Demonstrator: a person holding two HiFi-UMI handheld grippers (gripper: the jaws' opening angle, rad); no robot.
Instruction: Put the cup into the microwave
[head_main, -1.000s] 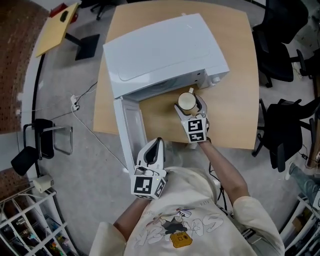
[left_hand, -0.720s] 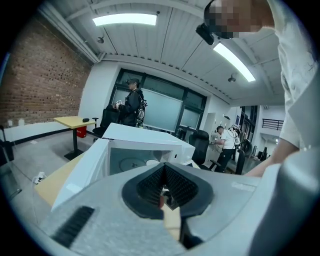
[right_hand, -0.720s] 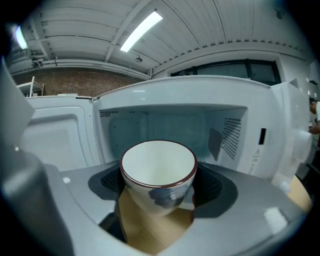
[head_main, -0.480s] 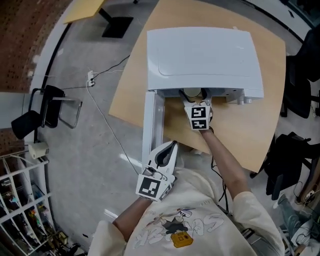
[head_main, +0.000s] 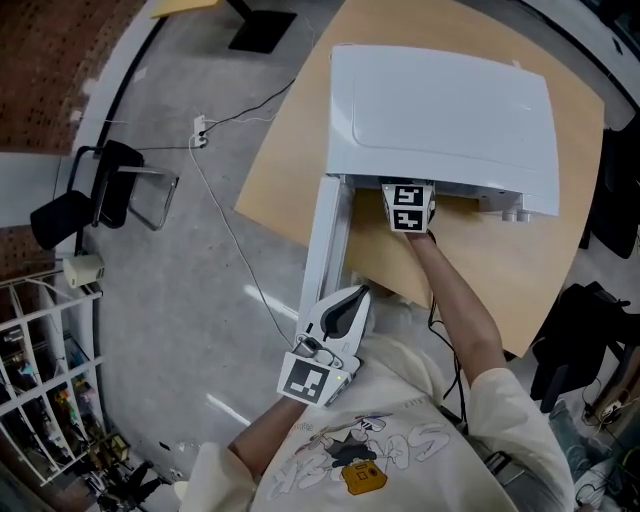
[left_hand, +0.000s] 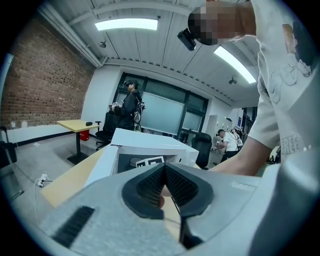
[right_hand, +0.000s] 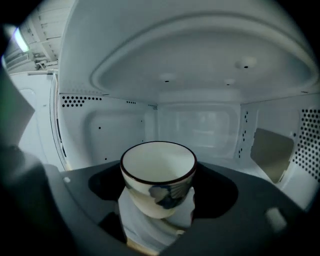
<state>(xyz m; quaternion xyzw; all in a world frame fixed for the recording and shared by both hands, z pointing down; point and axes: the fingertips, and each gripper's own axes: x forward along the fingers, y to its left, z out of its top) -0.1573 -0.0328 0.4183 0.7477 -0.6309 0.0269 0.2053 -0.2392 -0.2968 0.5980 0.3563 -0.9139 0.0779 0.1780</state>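
Observation:
The cup, cream with a dark rim and a blue pattern, is inside the white microwave cavity. My right gripper is shut on its lower body. Whether the cup touches the cavity floor I cannot tell. In the head view only the right gripper's marker cube shows at the microwave's mouth; the jaws and cup are hidden under the top. The microwave door stands open to the left. My left gripper is shut and holds nothing, near the person's body, below the door's end. It faces the microwave.
The microwave stands on a wooden table. A black chair and a cable are on the floor to the left, a white wire shelf at the lower left. Black office chairs stand right of the table.
My right gripper has carried the cup from the table in front of the microwave into the cavity. The left gripper has stayed low by the open door. The head view has shifted.

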